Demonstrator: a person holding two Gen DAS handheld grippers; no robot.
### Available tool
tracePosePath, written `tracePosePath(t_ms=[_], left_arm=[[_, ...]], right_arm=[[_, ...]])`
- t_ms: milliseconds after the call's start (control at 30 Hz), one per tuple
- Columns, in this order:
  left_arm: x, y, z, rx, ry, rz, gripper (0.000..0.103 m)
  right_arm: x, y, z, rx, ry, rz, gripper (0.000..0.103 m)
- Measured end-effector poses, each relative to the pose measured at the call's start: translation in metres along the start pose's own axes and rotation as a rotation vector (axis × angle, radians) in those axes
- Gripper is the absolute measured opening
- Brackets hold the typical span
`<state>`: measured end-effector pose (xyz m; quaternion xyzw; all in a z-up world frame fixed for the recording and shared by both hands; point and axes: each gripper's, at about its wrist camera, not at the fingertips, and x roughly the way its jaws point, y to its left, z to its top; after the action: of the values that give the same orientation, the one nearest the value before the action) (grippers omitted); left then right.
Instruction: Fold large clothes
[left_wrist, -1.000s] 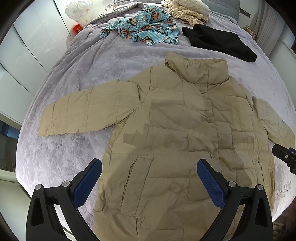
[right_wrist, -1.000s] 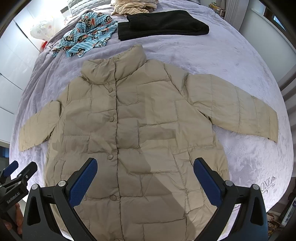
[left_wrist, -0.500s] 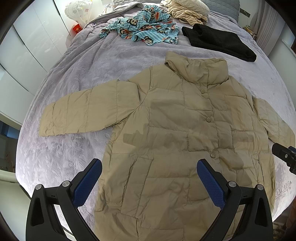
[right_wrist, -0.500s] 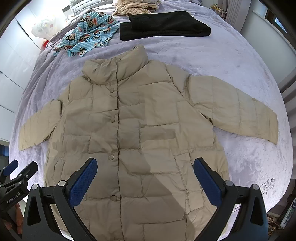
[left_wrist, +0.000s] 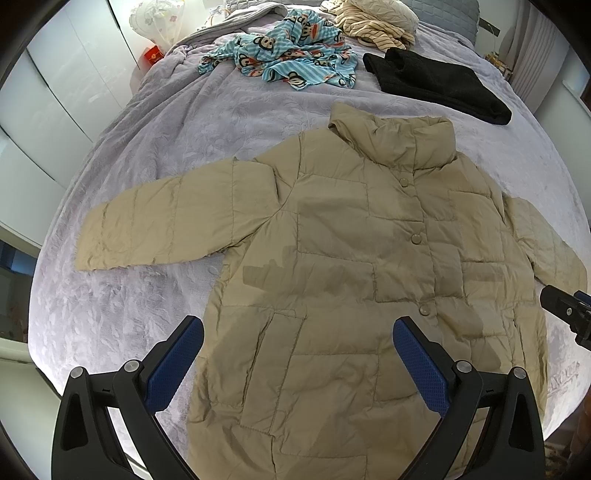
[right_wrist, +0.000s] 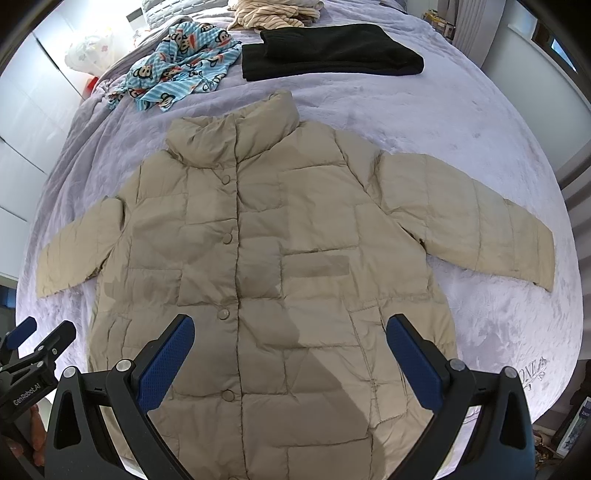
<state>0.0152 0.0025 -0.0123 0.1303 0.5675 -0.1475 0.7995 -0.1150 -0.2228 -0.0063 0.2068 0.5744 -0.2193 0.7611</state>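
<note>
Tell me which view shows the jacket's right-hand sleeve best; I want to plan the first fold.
The right wrist view: the sleeve lies fully in frame there, spread flat on the bedspread out to its cuff. In the left wrist view the same sleeve is squeezed against the picture's edge, and the other gripper hides part of its end.

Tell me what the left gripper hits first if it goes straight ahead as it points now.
Probably the beige jacket: the open left gripper points at its lower front on the bed. Depth is unclear.

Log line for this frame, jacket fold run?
stage: pre-grasp | jacket: flat, buttoned, sleeves spread on bed | left tool: open, empty | right tool: open, empty
</note>
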Motion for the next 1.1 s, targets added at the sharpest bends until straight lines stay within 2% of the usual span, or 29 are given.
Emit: tracePosePath(t_ms=[300, 800, 967, 1100], left_arm=[[0.002, 0.009, 0.003, -0.016, -0.002, -0.028, 0.102], [0.011, 0.03, 0.002, -0.064, -0.007, -0.026, 0.102], [0.021, 0.043, 0.0, -0.084, -0.001, -0.112, 0.102], [0.045, 0.076, 0.001, -0.174, -0.004, -0.175, 0.102]], right_arm=[[-0.001, 0.006, 0.0, -0.012, 0.002, -0.019, 0.103], [-0.005, 0.029, -0.003, -0.036, 0.003, -0.043, 0.103], [-0.001, 0.038, -0.006, -0.035, 0.0, -0.027, 0.103], [0.009, 0.052, -0.01, -0.044, -0.003, 0.012, 0.103]])
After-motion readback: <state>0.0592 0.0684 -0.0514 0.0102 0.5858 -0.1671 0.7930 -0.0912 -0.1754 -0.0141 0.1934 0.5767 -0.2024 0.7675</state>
